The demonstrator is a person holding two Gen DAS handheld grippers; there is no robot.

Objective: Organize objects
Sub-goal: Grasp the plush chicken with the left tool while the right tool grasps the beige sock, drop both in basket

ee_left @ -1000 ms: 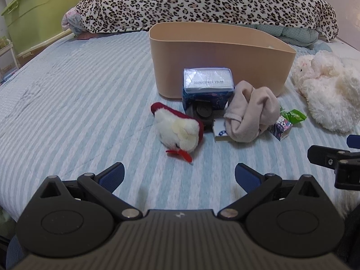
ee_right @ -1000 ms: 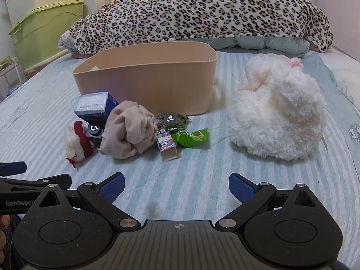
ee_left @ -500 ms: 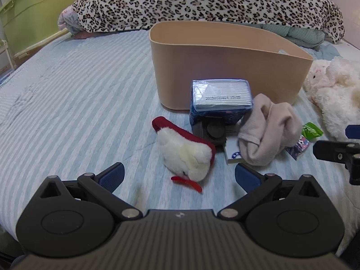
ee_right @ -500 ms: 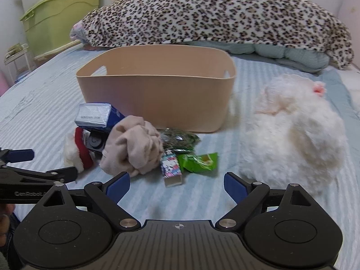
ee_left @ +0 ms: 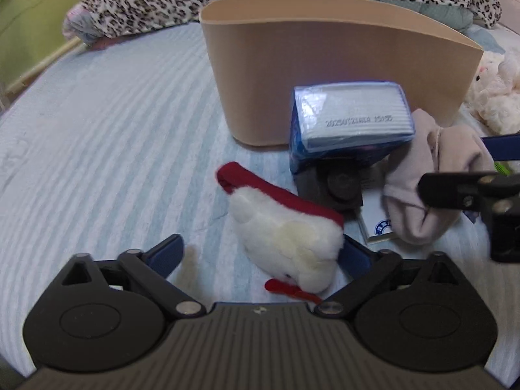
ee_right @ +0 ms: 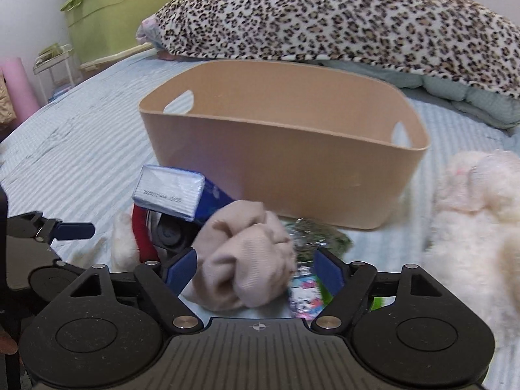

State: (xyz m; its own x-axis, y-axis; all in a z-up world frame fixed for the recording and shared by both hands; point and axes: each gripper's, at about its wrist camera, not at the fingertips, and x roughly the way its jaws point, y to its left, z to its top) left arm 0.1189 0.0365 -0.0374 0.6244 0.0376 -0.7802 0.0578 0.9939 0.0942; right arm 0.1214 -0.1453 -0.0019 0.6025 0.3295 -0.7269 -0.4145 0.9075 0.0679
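Beige bin (ee_right: 282,162), leopard-print blanket (ee_right: 341,19), striped bedsheet (ee_left: 97,130)

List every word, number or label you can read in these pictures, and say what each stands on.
Blue tissue pack: a printed code, upside down and too blurred to read.
White card: a round blue emblem, unreadable.
Cartoon-print packet: pictures only, blurred.
Nothing else carries text.

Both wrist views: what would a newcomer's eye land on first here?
Likely the tan bin mid-bed, with the leopard-print blanket heaped behind it. Next, the clutter at its front: a white-and-red plush toy between the open left gripper's fingers, and a beige cloth bundle between the open right gripper's.
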